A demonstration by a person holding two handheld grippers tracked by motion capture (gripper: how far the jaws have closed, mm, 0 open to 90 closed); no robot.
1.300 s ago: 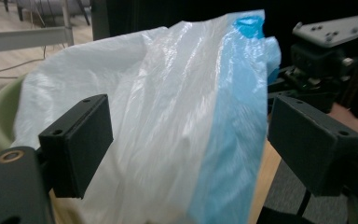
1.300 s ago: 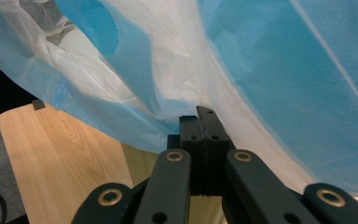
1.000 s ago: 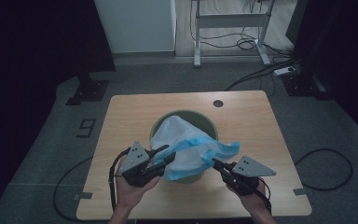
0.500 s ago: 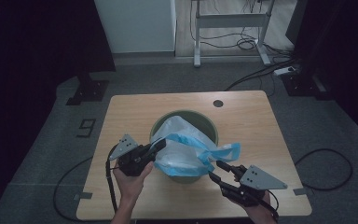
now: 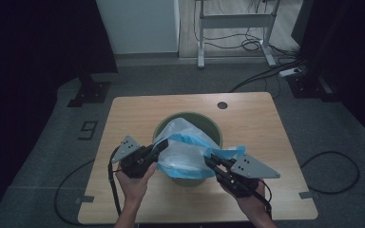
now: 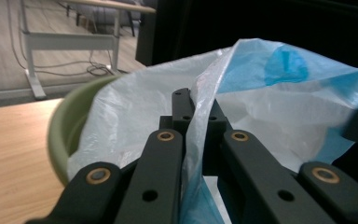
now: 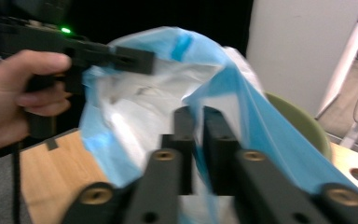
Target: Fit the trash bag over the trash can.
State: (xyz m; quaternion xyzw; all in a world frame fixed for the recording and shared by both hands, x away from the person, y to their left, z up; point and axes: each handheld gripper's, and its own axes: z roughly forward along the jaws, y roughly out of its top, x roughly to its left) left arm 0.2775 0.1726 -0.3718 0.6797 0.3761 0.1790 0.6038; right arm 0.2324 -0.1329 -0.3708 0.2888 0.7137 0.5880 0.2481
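Observation:
A pale green bin (image 5: pixel 214 134) stands on the wooden table (image 5: pixel 133 111) with a white and blue plastic bag (image 5: pixel 185 149) sitting in it. My left gripper (image 5: pixel 160 145) is shut on the bag's left rim; its own view shows the film (image 6: pixel 261 93) pinched between the black jaws beside the bin (image 6: pixel 63 130). My right gripper (image 5: pixel 208 159) is shut on the bag's right rim after its jaws opened and closed again on the film (image 7: pixel 177 88). Between the two grippers the bag's mouth is stretched over the bin's near side. The right gripper view also shows the other hand (image 7: pixel 28 88).
A round cable hole (image 5: pixel 222 105) marks the table's far right. A desk frame (image 5: pixel 233 21) and floor cables (image 5: pixel 261 45) lie beyond the table, with a dark stand base (image 5: pixel 89 92) at the far left. Bare tabletop surrounds the bin.
The left gripper shifted left and pulled the bag's rim outward. The right gripper let go, dropped toward the near edge, then rose and took the right rim again.

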